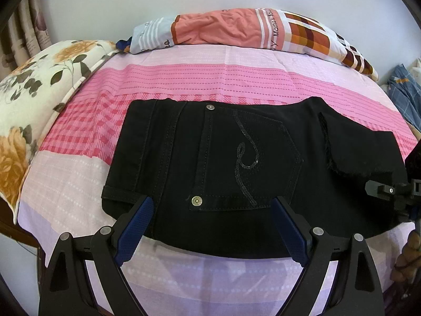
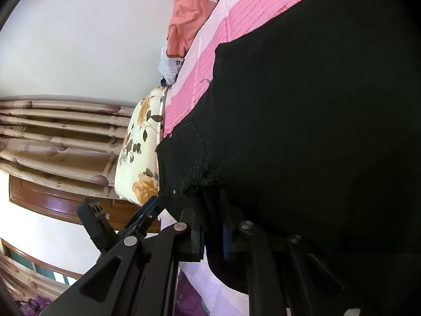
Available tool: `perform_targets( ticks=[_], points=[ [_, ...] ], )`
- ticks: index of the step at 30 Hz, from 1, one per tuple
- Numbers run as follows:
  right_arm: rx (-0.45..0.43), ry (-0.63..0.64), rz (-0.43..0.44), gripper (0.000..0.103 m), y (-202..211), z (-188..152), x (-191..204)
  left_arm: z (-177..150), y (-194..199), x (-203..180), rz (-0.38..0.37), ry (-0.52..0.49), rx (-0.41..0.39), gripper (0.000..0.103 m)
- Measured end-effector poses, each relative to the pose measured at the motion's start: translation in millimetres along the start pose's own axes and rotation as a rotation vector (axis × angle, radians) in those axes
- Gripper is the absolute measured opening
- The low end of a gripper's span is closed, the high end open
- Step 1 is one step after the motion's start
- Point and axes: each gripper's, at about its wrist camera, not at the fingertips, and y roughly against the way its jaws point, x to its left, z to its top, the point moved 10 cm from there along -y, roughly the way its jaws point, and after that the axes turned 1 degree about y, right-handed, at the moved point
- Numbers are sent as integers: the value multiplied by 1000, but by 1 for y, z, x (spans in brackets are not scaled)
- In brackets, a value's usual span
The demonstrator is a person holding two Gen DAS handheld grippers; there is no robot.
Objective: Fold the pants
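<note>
— Lying folded on the bed (image 1: pixel 184 76), are the black pants (image 1: pixel 236 158) flat?

— Mostly; the back pocket (image 1: pixel 250 158) faces up, and a frayed leg hem (image 1: pixel 350 168) is doubled over on the right, on the pink sheet between a floral pillow (image 1: pixel 34 110) and a rolled blanket (image 1: pixel 236 30).

— And the left tongs (image 1: pixel 210 226)?

— Spread wide over the near edge of the pants, gripping nothing.

— The right tongs (image 2: pixel 211 239)?

— Nearly closed, pinching black cloth of the pants at the right end; its blue pads (image 2: pixel 225 239) press against the fabric.
</note>
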Motion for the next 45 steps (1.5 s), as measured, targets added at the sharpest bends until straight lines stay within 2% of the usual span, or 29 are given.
perform_targets(
  ticks=[7, 13, 15, 18, 21, 23, 30, 38, 45],
  points=[
    [23, -2, 23, 22, -4, -3, 3, -1, -1, 0, 1, 1, 5, 91],
    [54, -13, 103, 40, -8, -6, 14, -1, -1, 0, 1, 2, 5, 91],
    [59, -8, 112, 41, -8, -7, 16, -1, -1, 0, 0, 2, 7, 91],
    [54, -52, 176, 45, -5, -4, 17, -3, -2, 1, 0, 0, 8, 91],
    [28, -143, 296, 47, 7, 3, 16, -5, -4, 2, 0, -3, 10, 91],
    [9, -183, 328, 48, 15, 6, 12, -4, -4, 1, -1, -2, 10, 91],
    [11, -153, 311, 50, 22, 1, 14, -3, -4, 3, -4, 13, 9, 91],
    [51, -65, 211, 49, 7, -3, 16, -4, -6, 7, -6, 31, 18, 91],
    [48, -51, 186, 49, 6, -4, 13, 1, -2, 9, 7, 25, -10, 91]
  ],
)
